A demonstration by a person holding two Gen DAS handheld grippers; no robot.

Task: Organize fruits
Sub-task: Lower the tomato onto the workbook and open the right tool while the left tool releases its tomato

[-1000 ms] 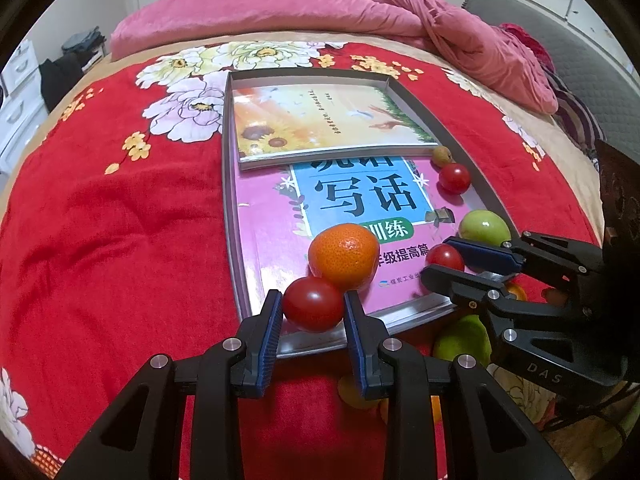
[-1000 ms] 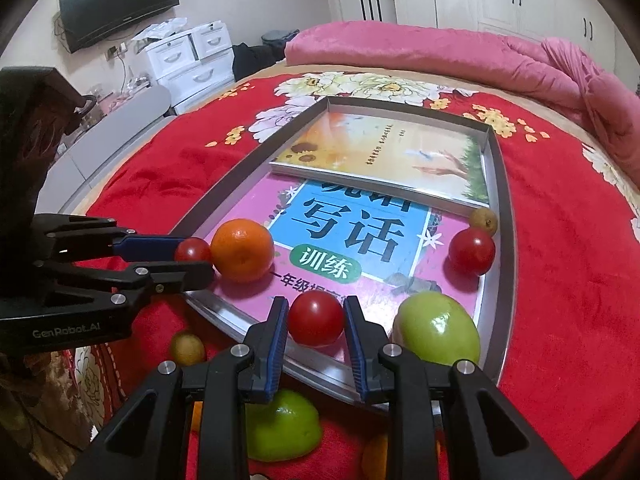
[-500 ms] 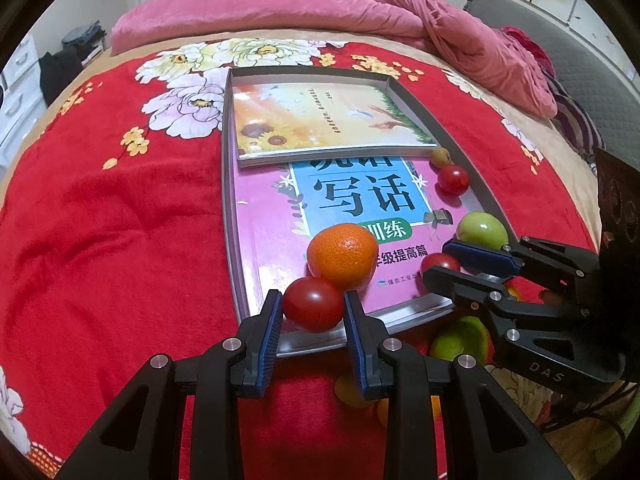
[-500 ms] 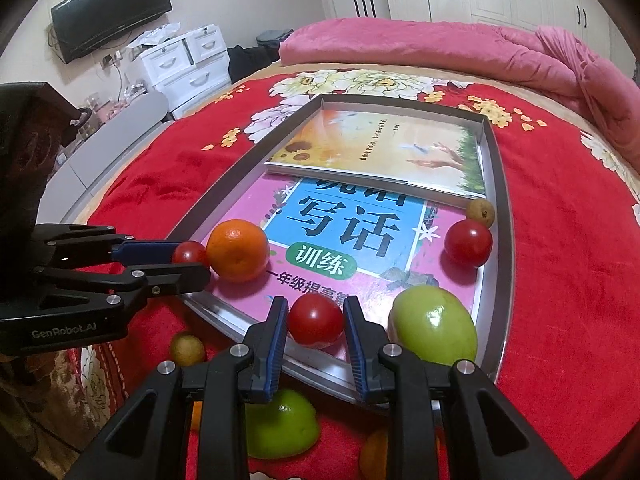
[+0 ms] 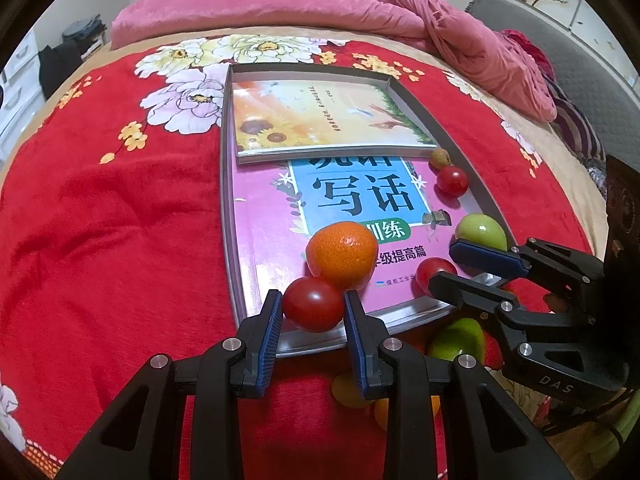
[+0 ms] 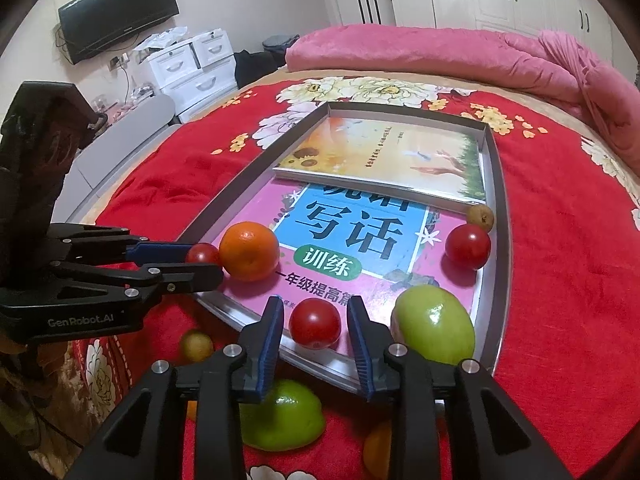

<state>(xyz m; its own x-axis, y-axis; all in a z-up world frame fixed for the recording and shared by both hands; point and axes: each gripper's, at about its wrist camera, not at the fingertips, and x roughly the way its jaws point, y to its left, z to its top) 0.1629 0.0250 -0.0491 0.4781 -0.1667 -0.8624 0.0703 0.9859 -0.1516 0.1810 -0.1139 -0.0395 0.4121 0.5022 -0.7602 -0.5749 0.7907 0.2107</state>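
A metal tray (image 5: 225, 200) lies on the red bedspread with two books in it. At its near edge my left gripper (image 5: 313, 300) is shut on a red tomato (image 5: 312, 310), which touches an orange (image 5: 342, 254). The jaws of my right gripper (image 6: 315, 308) are opening: a second red tomato (image 6: 315, 323) rests on the tray between the pads, with a thin gap on each side. A green apple (image 6: 434, 324) sits just right of it. A third tomato (image 6: 467, 247) and a small brown fruit (image 6: 480, 216) lie by the tray's right rim (image 6: 502, 240).
Off the tray, under the grippers, lie a green fruit (image 6: 280, 416), a small yellow fruit (image 6: 196, 345) and an orange fruit (image 6: 378, 444). A pink quilt (image 5: 360, 8) is heaped at the far side of the bed. White drawers (image 6: 192, 68) stand to the left.
The right gripper's pads have parted a little from the tomato they were pressing. The left gripper and its tomato have not moved.
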